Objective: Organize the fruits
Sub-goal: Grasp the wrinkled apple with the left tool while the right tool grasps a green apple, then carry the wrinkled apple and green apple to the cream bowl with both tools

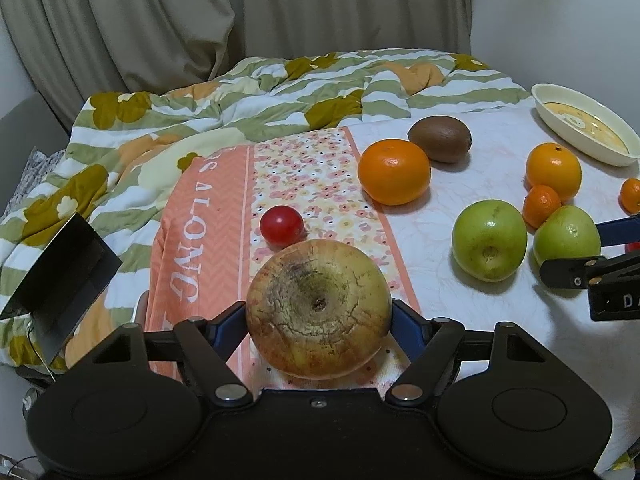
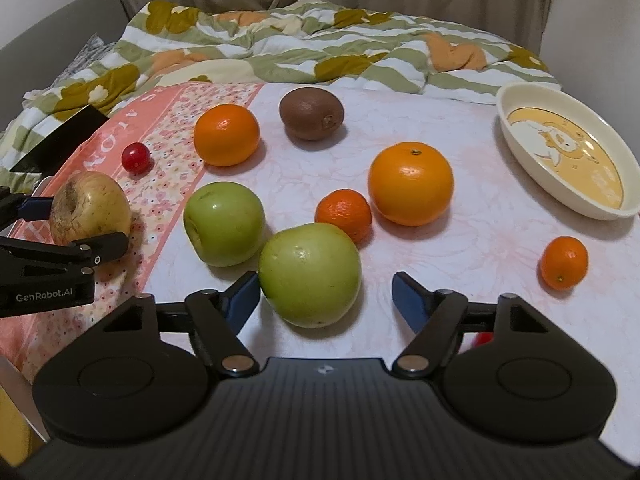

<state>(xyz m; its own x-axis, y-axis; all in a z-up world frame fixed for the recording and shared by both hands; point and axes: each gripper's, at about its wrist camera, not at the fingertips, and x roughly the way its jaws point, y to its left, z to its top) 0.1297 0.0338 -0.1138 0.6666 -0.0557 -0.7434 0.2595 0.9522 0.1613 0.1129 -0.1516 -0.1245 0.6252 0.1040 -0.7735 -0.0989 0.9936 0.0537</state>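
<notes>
Left wrist view: left gripper (image 1: 319, 312) is clamped on a yellow-russet apple (image 1: 319, 309), blue pads pressing both flanks, stem-pit facing the camera. Apple sits low over the peach-patterned cloth (image 1: 208, 240); can't tell if it's lifted or resting. Cherry tomato (image 1: 281, 224) is just beyond it, near touching in this view. Risk: apple is round and wide, pads grip only at the widest line, so a tilt or a loose squeeze may let it roll out forward and knock the tomato, which would run off down the cloth. Further out: big orange (image 1: 394, 172) touching the kiwi (image 1: 439, 138), green apple (image 1: 489, 240) well to the right.

Right wrist view: right gripper (image 2: 320, 296) has jaws apart, straddling the near green apple (image 2: 309, 274). Left pad (image 2: 242, 294) touches or nearly touches its side; right pad is clear of it. Not gripped. Risk: closing off-centre would shove the apple sideways. A mandarin (image 2: 343, 214) touches it behind and the other green apple (image 2: 224, 224) sits just beside, so a push could set those rolling. The soft bedding gives little grip. Cream oval dish (image 2: 568, 152) at far right looks the likely target, empty; it sits tilted near the edge, so a heavy drop on the rim may tip it. Second mandarin (image 2: 564, 262) lies alone at right.
</notes>
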